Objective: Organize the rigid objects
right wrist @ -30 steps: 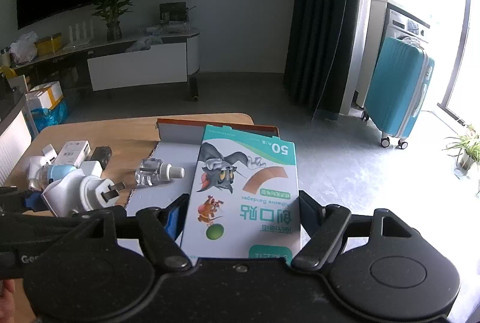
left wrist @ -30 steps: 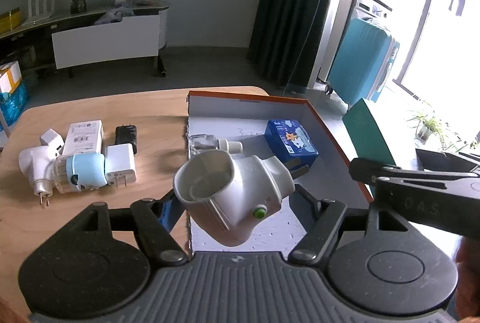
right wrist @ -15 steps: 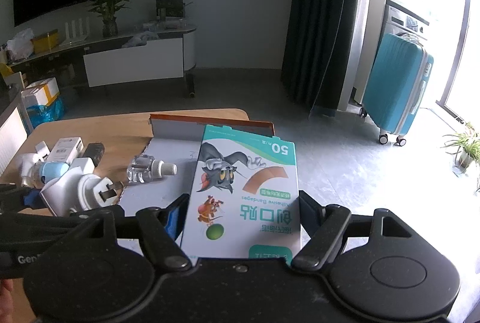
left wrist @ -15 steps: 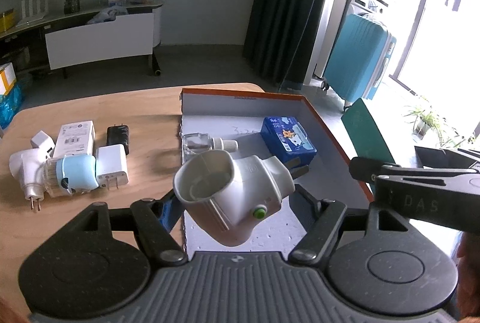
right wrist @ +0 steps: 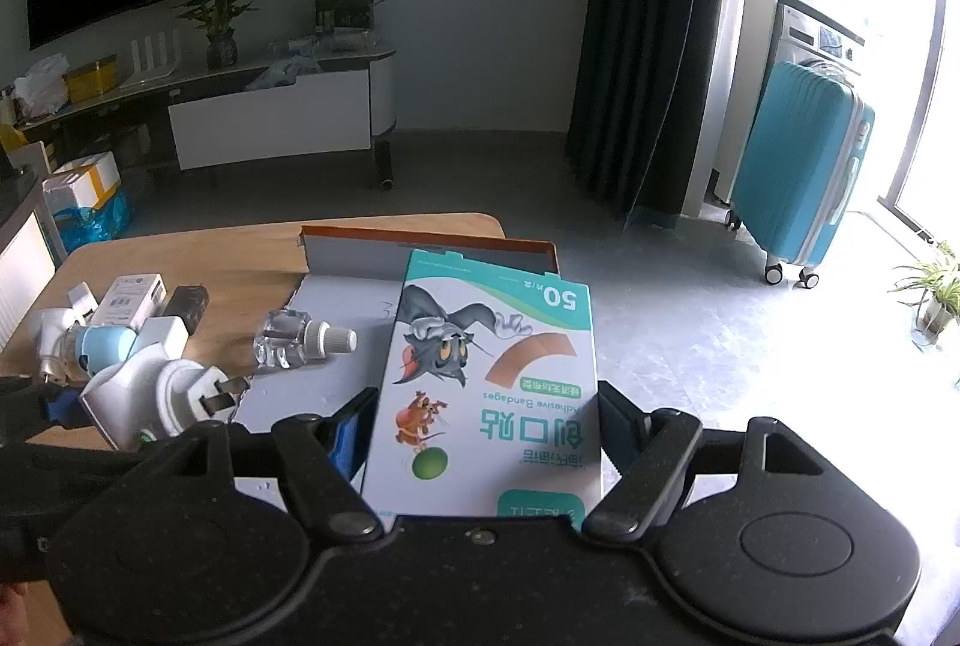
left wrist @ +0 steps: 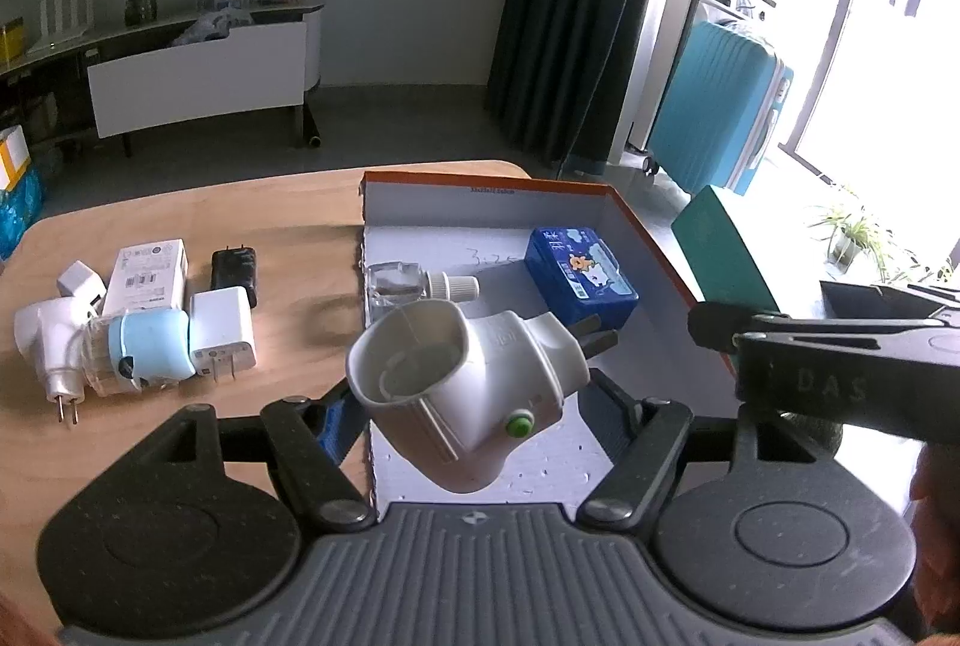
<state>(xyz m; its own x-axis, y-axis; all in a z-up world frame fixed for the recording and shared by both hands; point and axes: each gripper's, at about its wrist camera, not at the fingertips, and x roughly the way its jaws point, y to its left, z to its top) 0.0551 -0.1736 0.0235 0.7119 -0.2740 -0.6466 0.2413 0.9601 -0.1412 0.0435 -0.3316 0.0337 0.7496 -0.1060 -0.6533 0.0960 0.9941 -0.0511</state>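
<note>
The left gripper [left wrist: 474,409] is clamped on a white plug-in mosquito repellent heater [left wrist: 465,385], holding it in the air over the near part of the open cardboard box [left wrist: 651,238], with its cup-shaped socket turned up and left, its green button facing the camera and its plug prongs pointing to the far right. The right gripper [right wrist: 483,436] is clamped on a teal and white box of adhesive bandages [right wrist: 489,382], printed with a cartoon cat and mouse, held flat over the right part of the same box; from the left wrist view this gripper shows as a black bar at the right edge.

Inside the cardboard box, a clear glass refill bottle [left wrist: 420,286] with a white cap lies on its side at the far left, and a blue tin [left wrist: 579,277] sits at the far right, well apart from the bottle.

On the wooden table [left wrist: 288,226] to the left of the box a cluster of items lies close together: a white travel plug [left wrist: 45,340], a blue-capped repellent unit [left wrist: 141,352], a white charger cube [left wrist: 222,328], a white labelled carton [left wrist: 147,274] and a black adapter [left wrist: 235,271]
</note>
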